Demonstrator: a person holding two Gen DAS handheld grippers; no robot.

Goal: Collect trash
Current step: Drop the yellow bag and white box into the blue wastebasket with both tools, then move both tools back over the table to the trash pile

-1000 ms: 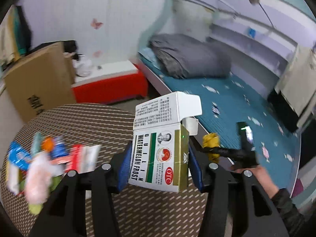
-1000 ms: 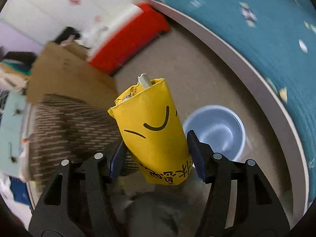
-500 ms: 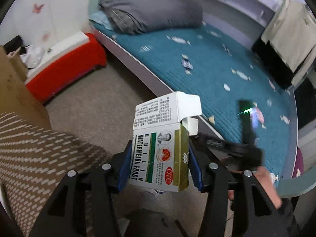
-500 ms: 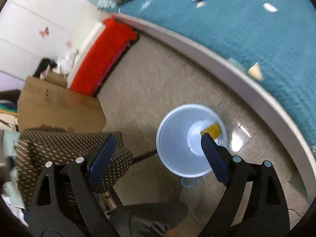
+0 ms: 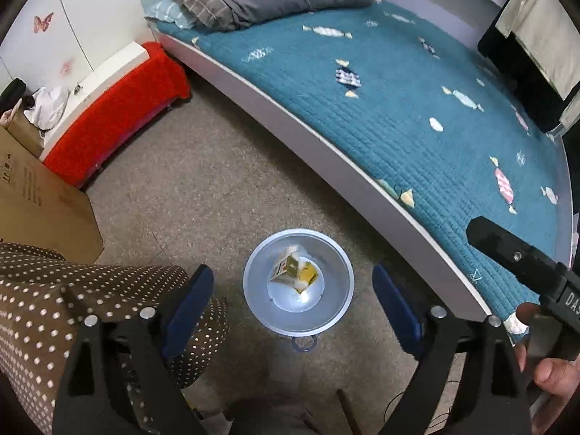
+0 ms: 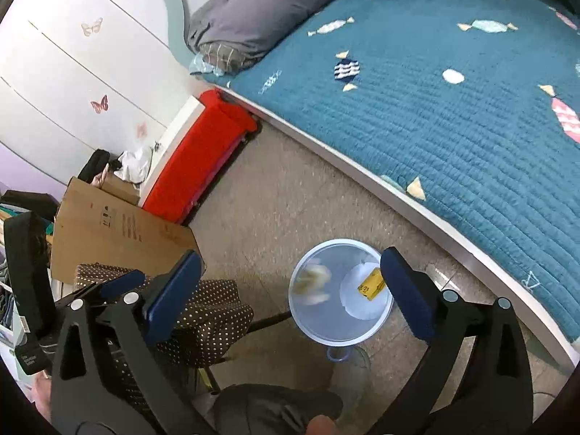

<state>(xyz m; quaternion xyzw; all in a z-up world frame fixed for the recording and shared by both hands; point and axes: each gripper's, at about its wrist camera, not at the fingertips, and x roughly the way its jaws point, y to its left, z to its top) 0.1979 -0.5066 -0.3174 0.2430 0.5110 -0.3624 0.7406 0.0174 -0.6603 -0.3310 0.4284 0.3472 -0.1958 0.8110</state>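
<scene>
**A:** Down at six o'clock of the floor patch, below both wrists, sits the pale bin (image 5: 298,282); the left gripper (image 5: 291,302) hangs right over it with its blue pads spread wide and nothing between them; a second ago those pads were clamped on the white-and-green medicine box (image 5: 286,272), and now that box lies inside the bin.

**B:** And the right gripper (image 6: 290,290)?

**A:** Equally wide apart, equally empty; the yellow wrapper (image 6: 369,284) it carried a second ago rests on the bin's bottom, toward three o'clock in the right wrist view; in the left wrist view it lies touching the box, at about three o'clock of it.

**B:** There is a pale smear at nine o'clock inside the bin, seen from the right wrist.

**A:** Blurred; I judge it to be the box caught mid-fall, though I cannot tell for certain.

**B:** So what does this mean for the job?

**A:** Two pieces are binned, both tongs are free; the polka-dot table (image 5: 54,290) at eight o'clock is the likely place to fetch more, though no litter on it shows from here.
</scene>
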